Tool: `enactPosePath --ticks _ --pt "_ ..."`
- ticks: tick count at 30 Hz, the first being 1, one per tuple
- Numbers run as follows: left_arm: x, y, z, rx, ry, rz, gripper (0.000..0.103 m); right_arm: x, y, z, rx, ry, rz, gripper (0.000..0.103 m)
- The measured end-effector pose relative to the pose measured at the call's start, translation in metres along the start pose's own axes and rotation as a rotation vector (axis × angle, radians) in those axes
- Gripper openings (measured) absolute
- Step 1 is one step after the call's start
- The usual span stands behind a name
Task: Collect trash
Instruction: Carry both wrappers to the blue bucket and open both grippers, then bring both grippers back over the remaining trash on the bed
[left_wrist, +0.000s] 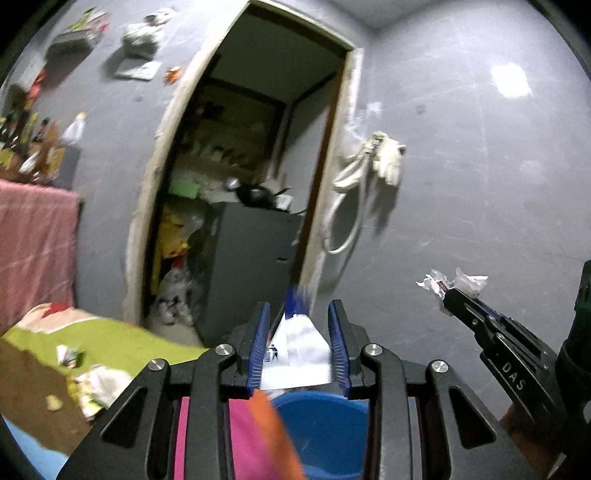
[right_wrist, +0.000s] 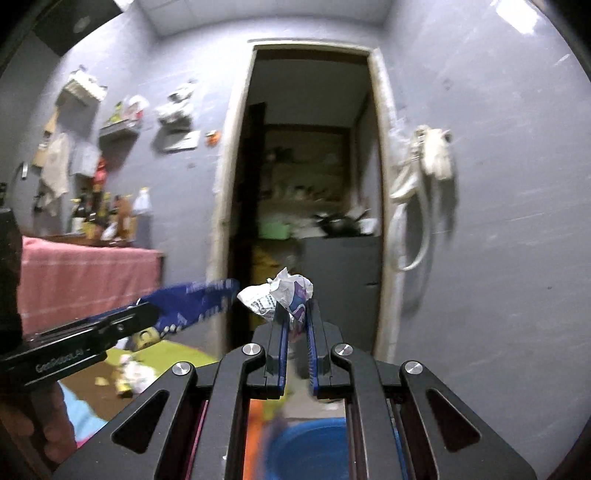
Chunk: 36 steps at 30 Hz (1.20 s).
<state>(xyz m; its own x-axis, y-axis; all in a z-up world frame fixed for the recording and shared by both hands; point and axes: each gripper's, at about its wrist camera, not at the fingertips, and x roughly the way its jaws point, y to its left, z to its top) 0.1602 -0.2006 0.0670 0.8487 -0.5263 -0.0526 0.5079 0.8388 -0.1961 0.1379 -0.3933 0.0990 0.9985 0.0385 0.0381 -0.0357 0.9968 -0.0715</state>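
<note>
My left gripper (left_wrist: 299, 306) is shut on a blue and white wrapper (left_wrist: 299, 343), which stands up between the blue pads. In the right wrist view the same wrapper (right_wrist: 195, 302) sticks out sideways from the left gripper (right_wrist: 155, 312). My right gripper (right_wrist: 296, 308) is shut on a crumpled white and purple paper wad (right_wrist: 284, 295). From the left wrist view that wad (left_wrist: 456, 282) shows at the tip of the right gripper (left_wrist: 448, 295). Both grippers are held level in the air, side by side. A blue bucket (left_wrist: 332, 424) sits below them, partly hidden by the gripper bodies.
More scraps (left_wrist: 92, 384) lie on a green and brown bed cover (left_wrist: 122, 339) at the lower left. Ahead is an open doorway (right_wrist: 306, 166) with a dark cabinet (right_wrist: 343, 273) inside. A white hose (right_wrist: 413, 206) hangs on the grey wall. A pink-draped table (right_wrist: 85, 280) holds bottles.
</note>
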Motion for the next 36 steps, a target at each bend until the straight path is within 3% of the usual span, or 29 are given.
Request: enactPosePath --ticks 1,5,9,11,16,20,21,31,33,36 --pt "0.009 -0.006 -0.002 0.019 0.011 -0.001 0.009 0.002 -0.011 -0.002 0.007 -0.002 -0.022 0.007" --pt "0.063 -0.025 -0.028 0.047 0.129 -0.021 0.009 0.013 -0.040 -0.018 0.036 0.033 -0.069 0.007" --pt "0.119 -0.021 -0.060 0.007 0.313 0.004 0.009 0.040 -0.065 -0.054 0.093 0.144 -0.089 0.008" --pt "0.128 -0.018 -0.069 -0.019 0.348 0.018 0.009 0.052 -0.073 -0.073 0.119 0.217 -0.092 0.008" --pt "0.131 -0.009 -0.077 -0.047 0.356 0.034 0.009 0.066 -0.077 -0.097 0.140 0.327 -0.076 0.011" --pt "0.121 -0.003 -0.074 -0.058 0.342 0.041 0.010 0.059 -0.072 -0.094 0.142 0.313 -0.067 0.042" --pt "0.118 -0.003 -0.074 -0.062 0.338 0.044 0.010 0.059 -0.072 -0.093 0.142 0.306 -0.066 0.044" --pt "0.088 0.021 -0.039 -0.104 0.269 0.065 0.036 0.049 -0.062 -0.062 0.140 0.214 -0.063 0.053" --pt "0.076 0.027 -0.029 -0.107 0.247 0.075 0.045 0.045 -0.058 -0.051 0.145 0.186 -0.059 0.065" --pt "0.059 0.037 -0.014 -0.114 0.215 0.084 0.059 0.040 -0.050 -0.036 0.143 0.144 -0.050 0.074"
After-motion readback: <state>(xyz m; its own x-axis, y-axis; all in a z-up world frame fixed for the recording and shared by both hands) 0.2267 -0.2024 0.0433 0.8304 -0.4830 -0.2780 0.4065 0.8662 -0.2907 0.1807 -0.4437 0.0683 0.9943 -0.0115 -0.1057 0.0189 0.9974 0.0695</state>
